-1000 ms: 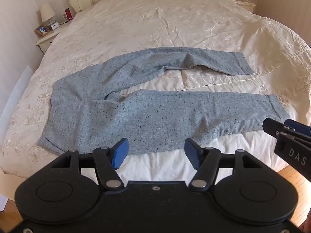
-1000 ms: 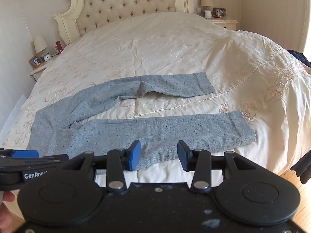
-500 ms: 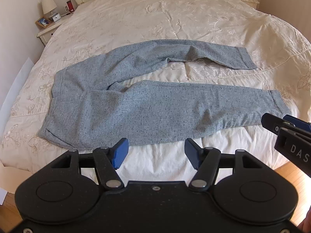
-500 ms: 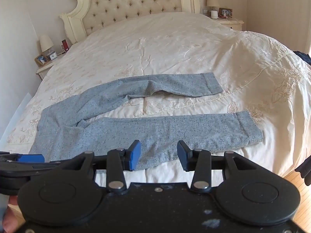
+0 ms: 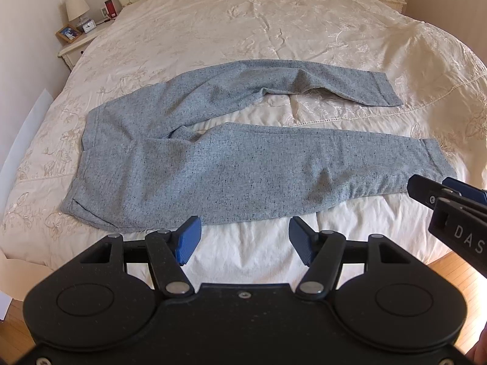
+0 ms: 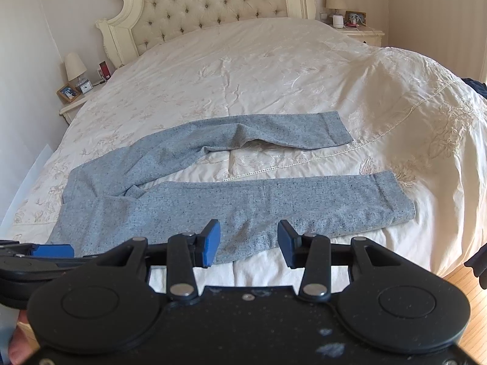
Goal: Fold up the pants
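Grey pants spread on the bed, both grippers hovering at the near edge.

The speckled grey pants lie flat across the cream bedspread, waistband to the left, legs running right and splayed apart, the far leg kinked at the knee. The left gripper hangs just short of the near leg, blue pads spread wide, holding nothing. The right gripper is likewise spread and empty, over the near leg's lower edge. A tufted headboard stands far behind.
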Available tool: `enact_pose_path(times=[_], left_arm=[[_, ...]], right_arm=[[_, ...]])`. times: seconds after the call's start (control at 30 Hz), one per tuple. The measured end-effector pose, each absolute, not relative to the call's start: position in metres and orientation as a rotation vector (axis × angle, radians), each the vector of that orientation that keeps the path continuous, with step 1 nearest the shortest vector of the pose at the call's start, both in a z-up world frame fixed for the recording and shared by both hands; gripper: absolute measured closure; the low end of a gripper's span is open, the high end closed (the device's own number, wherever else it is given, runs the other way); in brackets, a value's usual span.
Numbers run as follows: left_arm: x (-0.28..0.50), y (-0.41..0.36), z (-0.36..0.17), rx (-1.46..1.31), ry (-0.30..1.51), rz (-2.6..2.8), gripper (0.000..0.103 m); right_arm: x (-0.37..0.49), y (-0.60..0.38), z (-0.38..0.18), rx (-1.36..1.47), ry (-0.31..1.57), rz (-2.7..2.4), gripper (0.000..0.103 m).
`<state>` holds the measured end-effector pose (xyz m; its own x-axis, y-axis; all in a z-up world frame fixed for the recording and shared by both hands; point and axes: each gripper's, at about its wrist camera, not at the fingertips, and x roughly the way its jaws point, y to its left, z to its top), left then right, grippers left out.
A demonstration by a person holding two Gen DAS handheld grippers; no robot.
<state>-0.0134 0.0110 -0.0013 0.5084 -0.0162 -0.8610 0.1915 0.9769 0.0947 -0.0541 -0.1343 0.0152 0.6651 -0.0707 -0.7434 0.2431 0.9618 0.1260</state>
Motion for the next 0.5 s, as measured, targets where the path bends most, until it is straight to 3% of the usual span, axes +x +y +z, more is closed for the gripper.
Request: enact_pose_path(times=[0.5], left_arm=[[-0.0153,0.0131,-0.0030,0.183,1.037,-0.122,0.036]], right_arm=[[-0.0580,-0.1349,0.0105,0.215,0.829,-0.153,0.058]])
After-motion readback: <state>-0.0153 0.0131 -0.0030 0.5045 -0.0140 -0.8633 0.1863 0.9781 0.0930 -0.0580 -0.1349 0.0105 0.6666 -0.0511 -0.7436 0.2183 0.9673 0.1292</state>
